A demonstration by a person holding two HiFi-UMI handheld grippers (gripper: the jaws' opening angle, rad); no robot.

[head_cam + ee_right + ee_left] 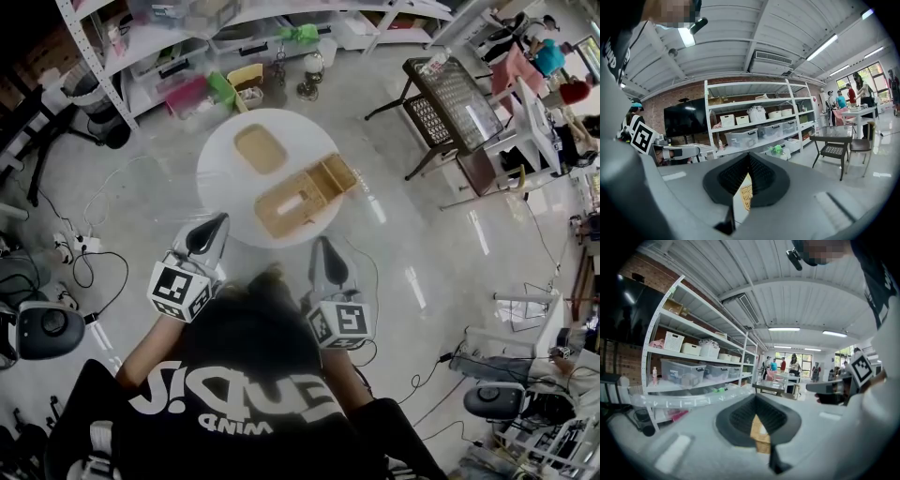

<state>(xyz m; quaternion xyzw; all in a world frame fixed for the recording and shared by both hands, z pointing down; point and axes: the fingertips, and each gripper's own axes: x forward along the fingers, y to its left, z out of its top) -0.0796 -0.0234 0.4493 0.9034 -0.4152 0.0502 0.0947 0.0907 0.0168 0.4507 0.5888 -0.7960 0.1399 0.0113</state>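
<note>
Left gripper (221, 219) and right gripper (322, 244), each with jaws closed together on nothing, were poised at the near edge of the round white table (211, 183). The wooden box (305, 197) lay just ahead between them, its long axis running near-left to far-right, neither gripper clearly nearer. A shallow wooden tray (260, 148) sat beyond.

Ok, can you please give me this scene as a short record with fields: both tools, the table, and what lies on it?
left tool: jaws together, nothing between them, at the table's near edge
right tool: jaws together, nothing between them, at the same edge
table: round, white
wooden box: light-coloured, opening in its top, on the table nearest both tools
wooden tray: shallow, rounded corners, beyond the box
</note>
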